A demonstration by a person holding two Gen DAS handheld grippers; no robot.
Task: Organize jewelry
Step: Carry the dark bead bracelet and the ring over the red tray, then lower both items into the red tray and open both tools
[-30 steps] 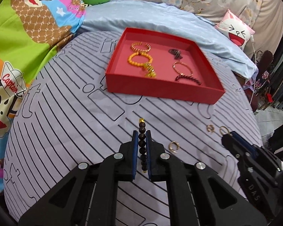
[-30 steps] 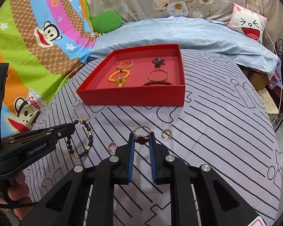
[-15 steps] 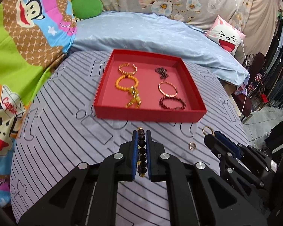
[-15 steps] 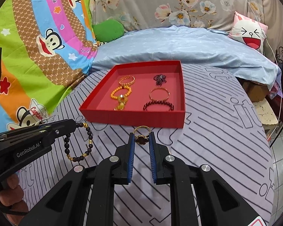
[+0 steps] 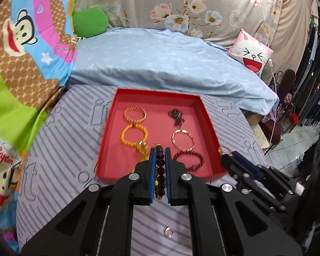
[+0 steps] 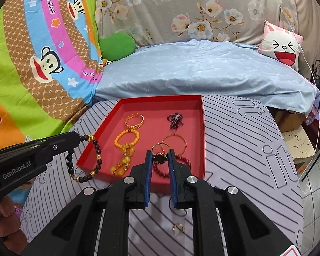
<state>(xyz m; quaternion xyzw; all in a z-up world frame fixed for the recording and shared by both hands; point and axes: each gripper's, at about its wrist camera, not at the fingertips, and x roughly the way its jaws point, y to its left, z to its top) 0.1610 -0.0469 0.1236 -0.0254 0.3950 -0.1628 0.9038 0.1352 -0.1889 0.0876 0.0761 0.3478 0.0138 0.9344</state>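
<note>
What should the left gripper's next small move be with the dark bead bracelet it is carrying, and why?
Probably ease forward a little further over the red tray, then open. The left gripper is shut on the dark bead bracelet, which in the right wrist view dangles at the tray's near-left wall, not yet clearly over the floor. Bare space beside the orange bead bracelet looks free.

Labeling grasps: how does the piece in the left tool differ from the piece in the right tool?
1. The dark beaded bracelet is a large loop of round dark beads with gold spacers; the gold ring is a small metal band with a dark ornament.
2. The bracelet dangles slack from the left tool; the ring stands rigid in the right tool.

Shared: both are pinched and held off the cloth at the red tray.
</note>
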